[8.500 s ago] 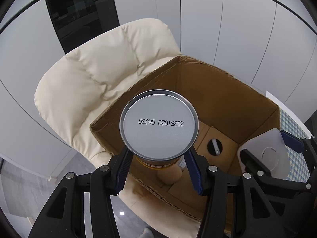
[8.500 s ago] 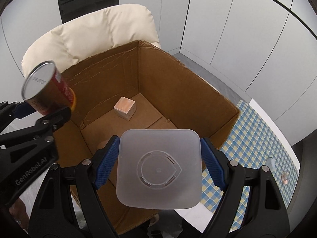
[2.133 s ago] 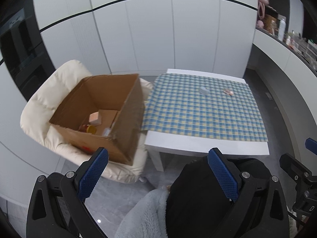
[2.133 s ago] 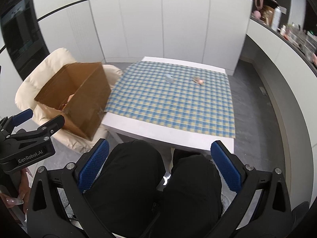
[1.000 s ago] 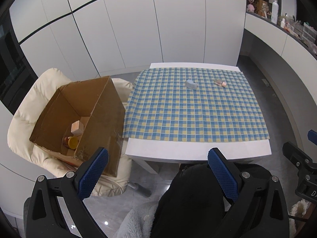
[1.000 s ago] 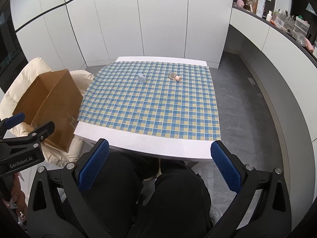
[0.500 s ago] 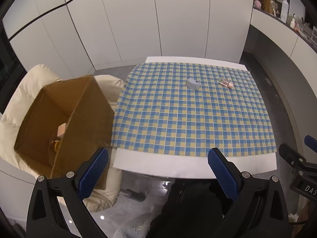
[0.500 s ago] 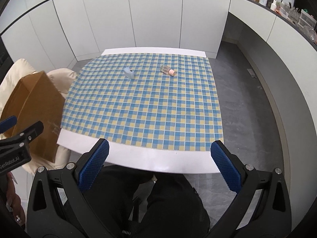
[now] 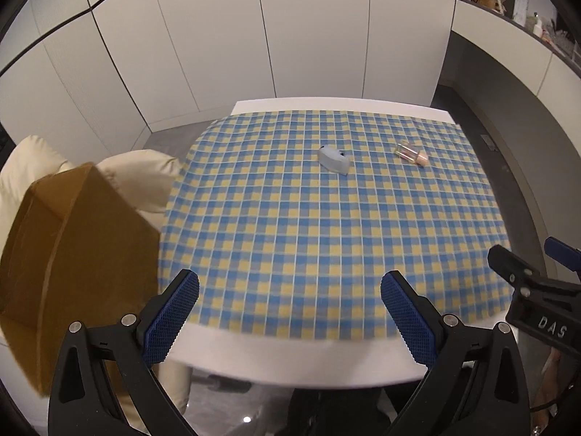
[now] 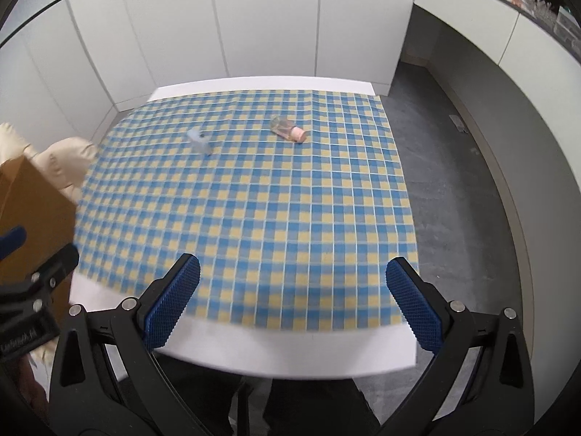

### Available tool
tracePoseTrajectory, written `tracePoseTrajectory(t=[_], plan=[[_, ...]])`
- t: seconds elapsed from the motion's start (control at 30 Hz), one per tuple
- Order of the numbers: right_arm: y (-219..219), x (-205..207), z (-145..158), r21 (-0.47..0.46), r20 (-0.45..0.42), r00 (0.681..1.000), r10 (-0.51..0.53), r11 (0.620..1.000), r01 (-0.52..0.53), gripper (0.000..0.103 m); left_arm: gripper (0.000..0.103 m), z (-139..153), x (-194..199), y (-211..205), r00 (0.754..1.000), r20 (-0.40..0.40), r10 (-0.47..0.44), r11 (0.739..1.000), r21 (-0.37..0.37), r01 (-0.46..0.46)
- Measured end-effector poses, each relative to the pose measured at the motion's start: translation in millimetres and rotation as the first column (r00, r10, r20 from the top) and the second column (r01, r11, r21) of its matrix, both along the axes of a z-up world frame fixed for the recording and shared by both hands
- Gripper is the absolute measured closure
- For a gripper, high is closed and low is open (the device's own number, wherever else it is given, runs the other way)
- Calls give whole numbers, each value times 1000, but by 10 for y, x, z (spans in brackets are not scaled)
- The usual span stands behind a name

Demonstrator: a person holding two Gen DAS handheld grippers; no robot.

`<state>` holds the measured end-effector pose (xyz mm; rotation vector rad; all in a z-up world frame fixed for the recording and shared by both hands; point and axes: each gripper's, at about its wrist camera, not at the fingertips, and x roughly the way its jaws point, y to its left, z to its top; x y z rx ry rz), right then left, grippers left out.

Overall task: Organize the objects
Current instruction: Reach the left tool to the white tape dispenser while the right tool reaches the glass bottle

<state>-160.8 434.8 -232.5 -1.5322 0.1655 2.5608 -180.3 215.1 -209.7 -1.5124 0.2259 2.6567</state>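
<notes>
- Right now both my grippers are empty with jaws spread wide: the left gripper (image 9: 289, 309) sits low in its frame, the right gripper (image 10: 292, 299) low in its own, both over the near edge of the table (image 9: 290, 359).
- Two things are left on the checked tablecloth (image 9: 308, 225), both toward the far side, near each other but apart.
- One is a small pale-blue, rounded plastic piece (image 9: 333, 160), upper centre of the left view; I cannot tell what it is. It looks light and stiff, with smooth curved faces that may slip, so I judge a grip across its narrow width, low down, is best.
- One is a small clear bottle (image 10: 288, 130) with a pink cap, lying on its side, upper centre of the right view. It looks light and hard, possibly glass, so fragile, and round enough to roll; I would pinch it across the body, not the cap.
- One cardboard box (image 9: 69, 250) stands at the left edge of the frame on one cream padded chair (image 9: 145, 167), beside the table; its inside is hidden from here.
</notes>
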Motion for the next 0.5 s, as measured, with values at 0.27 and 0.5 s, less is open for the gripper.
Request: tracePoseTrajectory(t=[0.27, 0.5], plan=[[197, -641, -405, -15, -55, 994, -91, 996, 91, 0, 2, -570, -676, 174, 1000, -17, -2, 998, -64, 1], [299, -1324, -874, -91, -42, 981, -191, 978, 186, 0, 2, -967, -1191, 199, 999, 17, 40, 999, -27, -40]])
